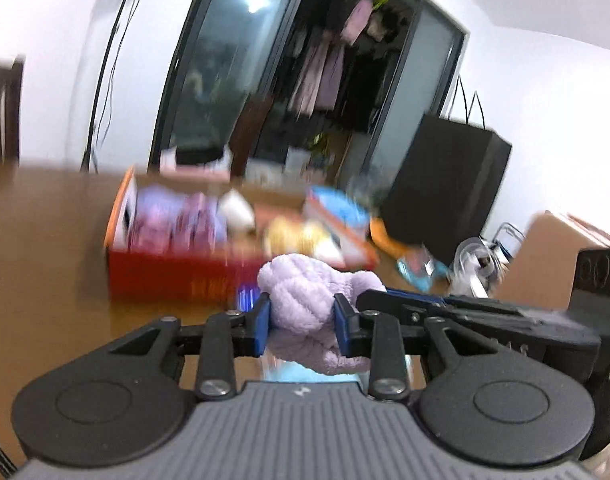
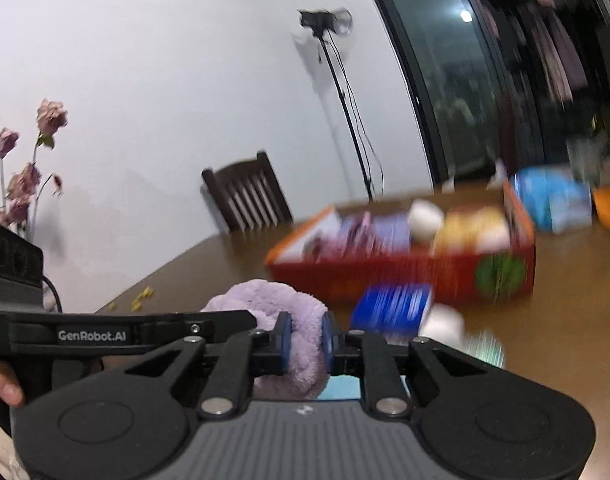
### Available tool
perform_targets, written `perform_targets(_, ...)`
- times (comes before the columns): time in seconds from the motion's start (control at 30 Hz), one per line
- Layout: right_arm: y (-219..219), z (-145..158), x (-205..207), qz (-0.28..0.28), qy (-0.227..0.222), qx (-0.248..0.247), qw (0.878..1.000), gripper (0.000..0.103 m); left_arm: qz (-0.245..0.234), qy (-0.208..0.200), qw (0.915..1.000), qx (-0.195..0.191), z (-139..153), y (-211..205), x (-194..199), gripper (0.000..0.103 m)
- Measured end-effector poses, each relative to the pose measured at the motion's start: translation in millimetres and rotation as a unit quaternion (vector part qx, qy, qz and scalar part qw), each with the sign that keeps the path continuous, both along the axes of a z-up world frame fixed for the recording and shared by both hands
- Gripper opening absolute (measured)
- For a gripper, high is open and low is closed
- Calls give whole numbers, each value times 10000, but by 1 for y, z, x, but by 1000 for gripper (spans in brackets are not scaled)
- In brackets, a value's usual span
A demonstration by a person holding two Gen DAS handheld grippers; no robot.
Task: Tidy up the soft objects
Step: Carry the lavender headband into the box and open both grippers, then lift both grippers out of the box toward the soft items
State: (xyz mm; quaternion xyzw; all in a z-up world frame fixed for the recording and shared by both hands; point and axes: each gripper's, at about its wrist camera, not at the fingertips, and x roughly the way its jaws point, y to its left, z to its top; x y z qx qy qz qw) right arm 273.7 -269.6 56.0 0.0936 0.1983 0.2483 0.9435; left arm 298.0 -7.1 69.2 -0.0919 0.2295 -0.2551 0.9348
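A fluffy lilac towel (image 1: 301, 288) is bunched up above the brown table (image 1: 45, 240), and both grippers grip it. My left gripper (image 1: 303, 322) is shut on it, its blue pads pressing into the pile from both sides. From the right, the right gripper's fingers (image 1: 401, 304) reach into the same bundle. In the right wrist view my right gripper (image 2: 306, 340) is shut on the lilac towel (image 2: 265, 304), with the left gripper's arm (image 2: 125, 332) coming in from the left. Beyond stands an open red box (image 1: 177, 276) (image 2: 405, 276) holding purple, white and yellow soft things, all blurred.
A black bag (image 1: 445, 184) and a cardboard box (image 1: 553, 252) stand at the right. A blue packet (image 2: 393, 306) lies before the red box, a light-blue pack (image 2: 553, 200) behind it. A dark chair (image 2: 249, 196), a camera stand (image 2: 345, 92), dried flowers (image 2: 21, 176) and a person's hand (image 2: 3, 384) are at the left.
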Motion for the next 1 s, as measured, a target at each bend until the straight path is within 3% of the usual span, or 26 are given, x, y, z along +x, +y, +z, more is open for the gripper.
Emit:
perform_targets(0.17, -6, 27, 100, 145, 272, -30, 9995, 15, 226, -15, 9997, 119, 13, -3, 86, 32)
perform_targets(0.4, 35, -6, 208, 443, 1122, -273, 9923, 16, 652, 383, 9929, 921, -23, 9, 149, 37)
perform_targets(0.47, 50, -20, 223, 498, 1359, -450, 9885, 16, 664, 457, 9909, 1081, -31, 13, 152, 49)
perform_targets(0.5, 57, -26, 229, 579, 1521, -518, 9853, 16, 699, 472, 9898, 1152, -34, 15, 152, 61)
perform_targets(0.53, 63, -31, 234, 667, 1684, -544, 9820, 19, 746, 443, 9890, 1199, -36, 18, 150, 64)
perform_targets(0.6, 74, -38, 237, 712, 1877, -638, 9776, 22, 774, 356, 9890, 1211, -35, 24, 145, 65)
perform_targets(0.63, 76, -38, 235, 709, 1829, -662, 9783, 30, 764, 322, 9896, 1172, -32, 27, 143, 66)
perform_targets(0.73, 77, -30, 224, 608, 1606, -716, 9825, 37, 920, 144, 9889, 1161, -19, 32, 136, 72)
perform_targets(1.0, 32, 37, 157, 192, 774, -803, 9936, 47, 941, -346, 9882, 1158, 18, 38, 80, 73)
